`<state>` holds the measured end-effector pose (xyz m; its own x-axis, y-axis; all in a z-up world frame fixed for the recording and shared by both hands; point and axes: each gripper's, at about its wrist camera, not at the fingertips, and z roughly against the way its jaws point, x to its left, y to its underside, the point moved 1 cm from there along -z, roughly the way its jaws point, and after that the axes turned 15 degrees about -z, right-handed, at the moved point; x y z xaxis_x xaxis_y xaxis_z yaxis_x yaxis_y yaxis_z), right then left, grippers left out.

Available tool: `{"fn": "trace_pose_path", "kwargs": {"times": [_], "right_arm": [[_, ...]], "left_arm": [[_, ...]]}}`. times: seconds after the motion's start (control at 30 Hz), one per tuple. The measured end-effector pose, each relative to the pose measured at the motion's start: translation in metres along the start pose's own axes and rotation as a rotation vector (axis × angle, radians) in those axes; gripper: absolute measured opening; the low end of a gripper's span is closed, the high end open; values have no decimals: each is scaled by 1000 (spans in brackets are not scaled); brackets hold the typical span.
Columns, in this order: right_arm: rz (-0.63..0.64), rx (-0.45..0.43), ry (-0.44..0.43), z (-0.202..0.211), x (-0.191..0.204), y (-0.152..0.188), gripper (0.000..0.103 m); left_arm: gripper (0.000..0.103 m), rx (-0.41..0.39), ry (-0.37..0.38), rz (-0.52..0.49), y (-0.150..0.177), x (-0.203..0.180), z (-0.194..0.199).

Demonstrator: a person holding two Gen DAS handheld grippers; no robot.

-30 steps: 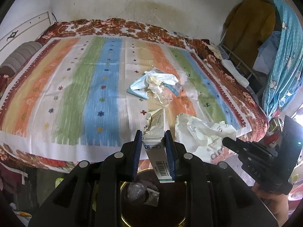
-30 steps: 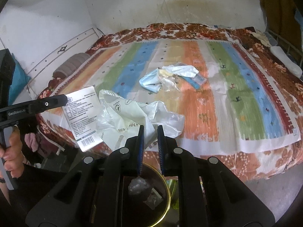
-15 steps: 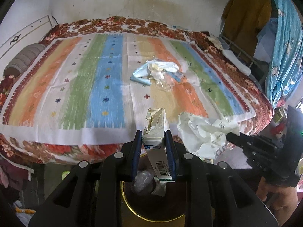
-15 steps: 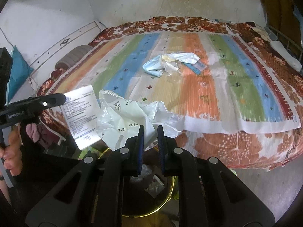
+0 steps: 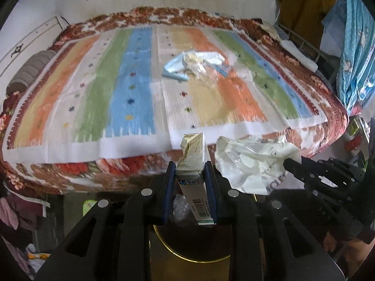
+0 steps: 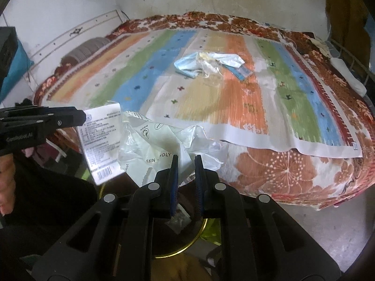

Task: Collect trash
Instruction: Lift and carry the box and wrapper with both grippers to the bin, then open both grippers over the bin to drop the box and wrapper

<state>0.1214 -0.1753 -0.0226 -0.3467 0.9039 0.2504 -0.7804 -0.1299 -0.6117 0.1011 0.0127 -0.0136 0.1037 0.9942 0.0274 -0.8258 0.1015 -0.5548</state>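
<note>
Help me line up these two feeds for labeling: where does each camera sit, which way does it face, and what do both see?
Left wrist: sits on the left gripper, faces the striped bed; own fingers clamp a small carton; the right gripper enters from the right.
Right wrist: sits on the right gripper, faces the same bed; own fingers pinch a white plastic bag; the left gripper and a hand enter from the left.
Shared: bed, carton, bag, the trash pile, the gold-rimmed bin below.
</note>
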Motion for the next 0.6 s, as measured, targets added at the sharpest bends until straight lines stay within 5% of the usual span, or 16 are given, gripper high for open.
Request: {"fn": "trace_pose_path", "kwargs": {"times": [0.4,0.6], "right_arm": [[36,114,80,-32,4,15,12],[2,199,95,-55,1,23,12]], "left_arm": [[24,106,-44,-57,6,-16,-29],[24,178,-9,7,10,-9,-49]]}}
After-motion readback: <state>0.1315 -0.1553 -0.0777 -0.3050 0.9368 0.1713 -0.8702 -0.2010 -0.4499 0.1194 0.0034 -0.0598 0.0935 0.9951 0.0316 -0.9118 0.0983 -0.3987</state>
